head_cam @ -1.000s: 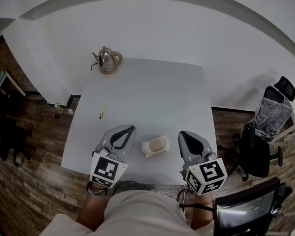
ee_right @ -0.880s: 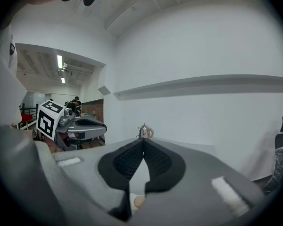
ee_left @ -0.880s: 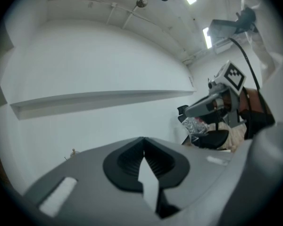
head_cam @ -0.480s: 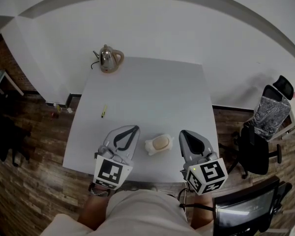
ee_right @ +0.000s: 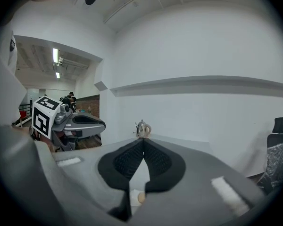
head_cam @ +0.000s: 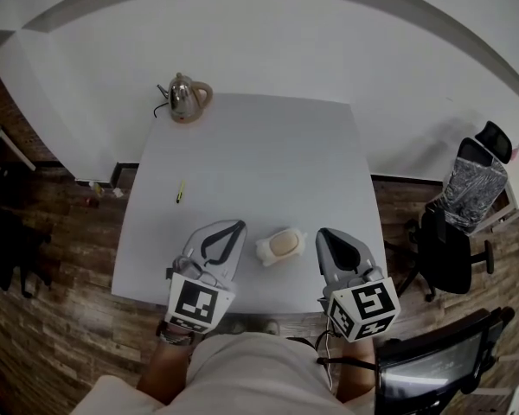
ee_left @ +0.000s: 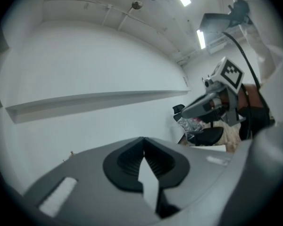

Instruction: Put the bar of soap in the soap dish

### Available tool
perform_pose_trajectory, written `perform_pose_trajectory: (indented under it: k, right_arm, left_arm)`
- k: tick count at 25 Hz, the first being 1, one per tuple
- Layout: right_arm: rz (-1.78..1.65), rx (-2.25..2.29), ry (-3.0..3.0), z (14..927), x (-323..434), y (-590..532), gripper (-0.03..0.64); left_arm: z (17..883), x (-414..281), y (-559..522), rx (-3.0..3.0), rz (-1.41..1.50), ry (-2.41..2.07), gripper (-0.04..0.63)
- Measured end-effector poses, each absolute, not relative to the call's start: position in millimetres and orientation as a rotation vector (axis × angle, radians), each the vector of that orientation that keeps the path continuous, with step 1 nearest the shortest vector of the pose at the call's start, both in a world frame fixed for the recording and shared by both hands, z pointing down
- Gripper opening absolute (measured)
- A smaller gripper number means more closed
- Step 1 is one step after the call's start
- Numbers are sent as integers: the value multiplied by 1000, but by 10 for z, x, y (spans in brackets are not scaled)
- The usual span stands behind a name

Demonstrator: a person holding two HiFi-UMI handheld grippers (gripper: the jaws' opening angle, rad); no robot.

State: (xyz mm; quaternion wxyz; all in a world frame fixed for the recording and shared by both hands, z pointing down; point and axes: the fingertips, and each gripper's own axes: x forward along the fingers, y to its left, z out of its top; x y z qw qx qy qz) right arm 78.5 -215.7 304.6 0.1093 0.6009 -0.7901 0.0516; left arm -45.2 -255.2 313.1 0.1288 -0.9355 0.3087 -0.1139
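Note:
A tan bar of soap (head_cam: 282,245) lies in the white soap dish (head_cam: 266,254) near the table's front edge, between my two grippers. My left gripper (head_cam: 237,225) rests just left of the dish, jaws shut and empty, tips meeting in the left gripper view (ee_left: 142,140). To the dish's right is my right gripper (head_cam: 321,233), also shut with nothing held (ee_right: 144,141). In the right gripper view a bit of the soap (ee_right: 141,197) shows below the closed pads. Neither gripper touches the dish.
A steel kettle (head_cam: 184,98) stands at the white table's (head_cam: 268,162) far left corner, and a yellow pen (head_cam: 180,194) lies near the left edge. Black office chairs (head_cam: 450,249) stand on the wooden floor to the right.
The head view has shifted slightly. Both grippers stay shut beside the dish, and the soap stays in it.

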Motion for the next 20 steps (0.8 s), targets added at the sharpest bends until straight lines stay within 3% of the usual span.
perform_pose_trajectory:
  k: [20]
  right_arm:
    - [136, 1788, -2261, 3049, 752, -2019, 2]
  left_arm:
    - [3198, -405, -2428, -2742, -336, 809, 6]
